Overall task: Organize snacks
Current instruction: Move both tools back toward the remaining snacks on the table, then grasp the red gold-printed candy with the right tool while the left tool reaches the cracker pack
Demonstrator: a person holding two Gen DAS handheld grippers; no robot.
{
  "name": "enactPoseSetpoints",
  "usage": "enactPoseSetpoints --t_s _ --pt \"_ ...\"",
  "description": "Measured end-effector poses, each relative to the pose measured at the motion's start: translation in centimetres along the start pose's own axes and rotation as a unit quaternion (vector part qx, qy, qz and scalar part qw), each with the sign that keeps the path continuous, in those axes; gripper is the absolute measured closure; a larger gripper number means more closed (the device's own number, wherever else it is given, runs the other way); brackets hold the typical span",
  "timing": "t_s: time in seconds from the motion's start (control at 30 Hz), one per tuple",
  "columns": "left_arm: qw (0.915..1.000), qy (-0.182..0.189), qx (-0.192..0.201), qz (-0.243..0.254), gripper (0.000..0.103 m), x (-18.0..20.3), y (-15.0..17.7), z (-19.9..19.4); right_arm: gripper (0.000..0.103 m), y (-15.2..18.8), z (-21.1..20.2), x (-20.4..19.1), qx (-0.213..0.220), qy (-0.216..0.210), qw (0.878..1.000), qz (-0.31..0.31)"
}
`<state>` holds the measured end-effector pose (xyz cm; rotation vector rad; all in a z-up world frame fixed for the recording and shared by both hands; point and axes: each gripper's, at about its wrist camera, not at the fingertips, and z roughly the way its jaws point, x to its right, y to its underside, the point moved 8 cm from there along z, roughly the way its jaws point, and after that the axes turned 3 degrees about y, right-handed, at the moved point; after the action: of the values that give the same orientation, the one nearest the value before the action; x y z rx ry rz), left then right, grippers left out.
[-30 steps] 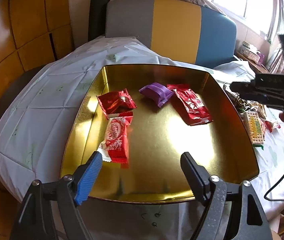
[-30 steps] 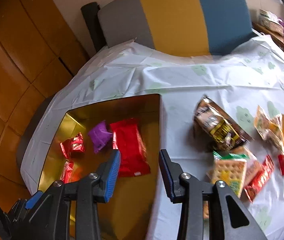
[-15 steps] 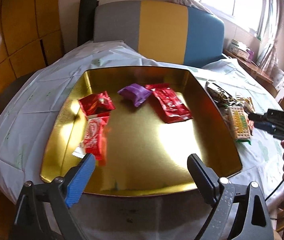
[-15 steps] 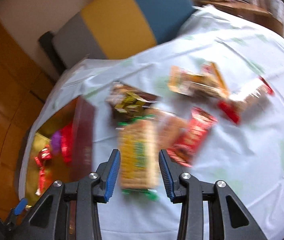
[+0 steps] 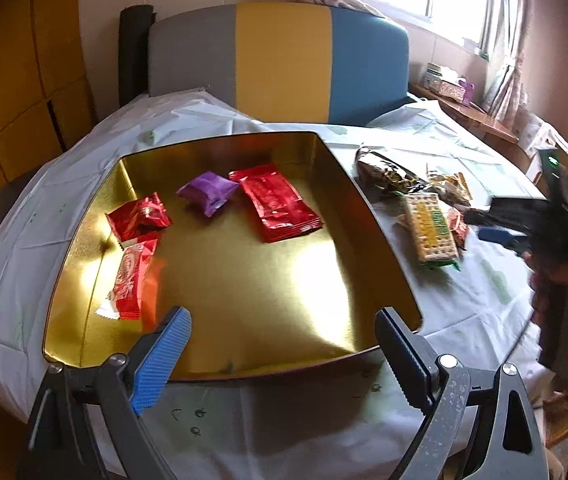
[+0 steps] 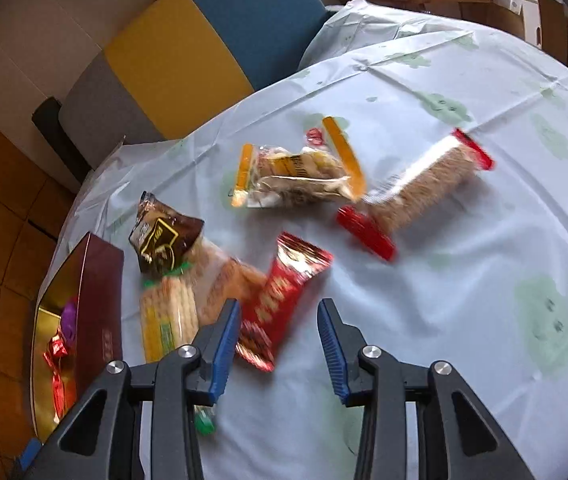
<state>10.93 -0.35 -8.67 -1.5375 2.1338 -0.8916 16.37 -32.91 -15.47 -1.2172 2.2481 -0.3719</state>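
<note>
My right gripper (image 6: 280, 340) gapes empty above a red snack packet (image 6: 280, 304) at lower centre; more packets lie above. My left gripper (image 5: 284, 344) is spread wide over the gold tray (image 5: 368, 216), where four wrapped snacks sit upper left.

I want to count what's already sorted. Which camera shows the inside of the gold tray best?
The left wrist view: it looks down into the gold tray, so its whole floor and the four packets on it show. The right wrist view catches only a sliver of the tray at its left edge, side wall hiding most of the inside.
</note>
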Motion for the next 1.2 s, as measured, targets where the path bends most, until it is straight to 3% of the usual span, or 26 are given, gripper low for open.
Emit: enactPoseSetpoints --t_s 0.27,0.5,0.73,0.93,1.2 --pt "0.9999 0.002 0.001 0.014 0.01 1.4 -0.2 -0.4 0.064 -0.7 2.1 -1.5 0.015 0.034 0.998 -0.05" --pt "0.9995 0.01 0.002 0.029 0.01 3.1 -1.0 -0.2 0.067 0.0 1.0 0.5 0.015 0.04 0.995 -0.086" --pt "0.9984 0.025 0.001 0.051 0.01 5.9 -2.6 0.1 0.081 -0.4 0.7 0.9 0.021 0.045 0.993 -0.103" --pt "0.9959 0.049 0.003 0.075 0.01 9.3 -4.7 0.7 0.081 -0.3 -0.3 2.3 0.04 0.061 0.989 -0.127" --pt "0.9931 0.062 -0.022 0.097 0.01 14.3 -6.9 4.5 0.08 -0.2 -1.1 4.5 0.074 0.024 0.992 -0.104"
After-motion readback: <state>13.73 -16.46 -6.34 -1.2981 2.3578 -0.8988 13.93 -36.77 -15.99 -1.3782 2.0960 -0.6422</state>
